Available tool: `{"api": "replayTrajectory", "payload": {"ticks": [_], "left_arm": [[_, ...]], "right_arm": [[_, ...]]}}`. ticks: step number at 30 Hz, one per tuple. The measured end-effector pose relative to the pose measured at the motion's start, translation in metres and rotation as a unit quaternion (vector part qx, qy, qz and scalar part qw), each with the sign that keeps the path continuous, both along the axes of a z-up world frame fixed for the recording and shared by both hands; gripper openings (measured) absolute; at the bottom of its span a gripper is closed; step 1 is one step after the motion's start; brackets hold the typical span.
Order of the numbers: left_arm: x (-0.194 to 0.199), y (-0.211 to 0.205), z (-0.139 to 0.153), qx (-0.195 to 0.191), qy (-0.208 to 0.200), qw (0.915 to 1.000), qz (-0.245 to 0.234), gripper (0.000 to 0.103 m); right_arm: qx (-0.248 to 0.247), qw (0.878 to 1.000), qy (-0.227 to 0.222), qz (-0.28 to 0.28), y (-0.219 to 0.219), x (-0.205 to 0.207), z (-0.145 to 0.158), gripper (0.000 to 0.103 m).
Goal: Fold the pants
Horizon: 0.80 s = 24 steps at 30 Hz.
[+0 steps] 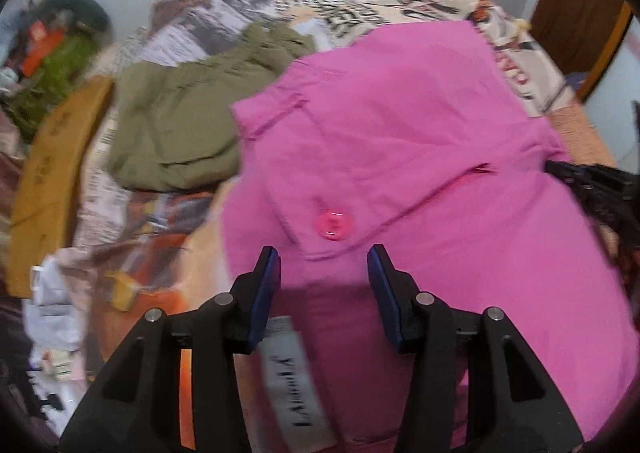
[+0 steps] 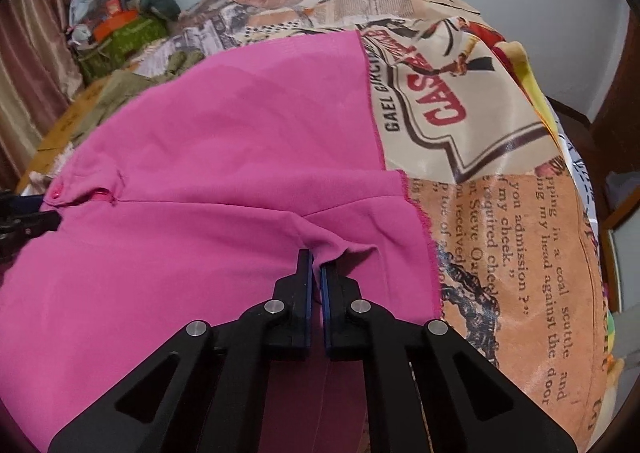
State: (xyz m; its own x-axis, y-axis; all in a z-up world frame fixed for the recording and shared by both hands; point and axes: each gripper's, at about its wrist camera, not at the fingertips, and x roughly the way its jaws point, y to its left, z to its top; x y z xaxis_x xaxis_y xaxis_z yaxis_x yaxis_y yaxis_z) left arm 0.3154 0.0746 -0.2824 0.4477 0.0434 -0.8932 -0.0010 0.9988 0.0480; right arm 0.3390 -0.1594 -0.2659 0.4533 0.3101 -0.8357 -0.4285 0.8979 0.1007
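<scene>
Printed bedspread (image 2: 500, 213); pants (image 2: 220, 173) beneath gripper (image 2: 316, 261)

On the printed bedspread (image 2: 500, 213) lie one pair of pink pants (image 2: 220, 173) bearing one pink button (image 1: 332, 226), and beside them one olive garment (image 1: 180, 125).

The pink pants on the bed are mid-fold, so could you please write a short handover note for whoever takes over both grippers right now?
Left gripper: open, poised over the waistband by the pink button, gripping nothing.
Right gripper: shut on a pinch of the pink pants near the hem edge.
The pants lie spread on the printed bedspread; olive pants lie beside them.
Done: the hem side is gripped.
Left: close the left gripper on the waistband, then probably make the fold.
</scene>
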Motion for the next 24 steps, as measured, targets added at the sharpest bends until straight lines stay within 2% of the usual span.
{"api": "replayTrajectory", "payload": {"ticks": [5, 10, 12, 14, 17, 21, 24], "left_arm": [[0.001, 0.008, -0.006, -0.026, 0.002, 0.9996, 0.008, 0.049], [-0.001, 0.009, -0.006, -0.035, 0.000, 0.9994, 0.008, 0.051], [-0.003, 0.008, -0.004, -0.035, 0.002, 0.9994, 0.003, 0.051], [-0.005, 0.007, 0.002, -0.027, 0.000, 0.9996, -0.006, 0.050], [-0.011, 0.004, 0.014, -0.021, -0.009, 0.9995, -0.023, 0.050], [-0.014, 0.006, 0.031, -0.040, -0.023, 0.9985, -0.031, 0.050], [-0.008, 0.010, 0.040, -0.050, -0.030, 0.9979, -0.025, 0.050]], "right_arm": [[0.011, 1.000, 0.026, -0.007, -0.004, 0.007, -0.007, 0.003], [-0.006, 1.000, 0.020, -0.007, 0.000, 0.004, -0.004, 0.003], [-0.006, 1.000, 0.014, -0.013, -0.004, -0.003, 0.004, 0.003], [0.014, 1.000, 0.011, -0.022, -0.013, -0.009, 0.015, 0.008], [0.031, 0.999, 0.000, -0.024, -0.026, -0.016, 0.032, 0.008], [0.036, 0.999, -0.015, -0.027, -0.040, -0.021, 0.050, 0.009], [0.044, 0.998, -0.028, -0.038, -0.050, -0.022, 0.060, 0.020]]}}
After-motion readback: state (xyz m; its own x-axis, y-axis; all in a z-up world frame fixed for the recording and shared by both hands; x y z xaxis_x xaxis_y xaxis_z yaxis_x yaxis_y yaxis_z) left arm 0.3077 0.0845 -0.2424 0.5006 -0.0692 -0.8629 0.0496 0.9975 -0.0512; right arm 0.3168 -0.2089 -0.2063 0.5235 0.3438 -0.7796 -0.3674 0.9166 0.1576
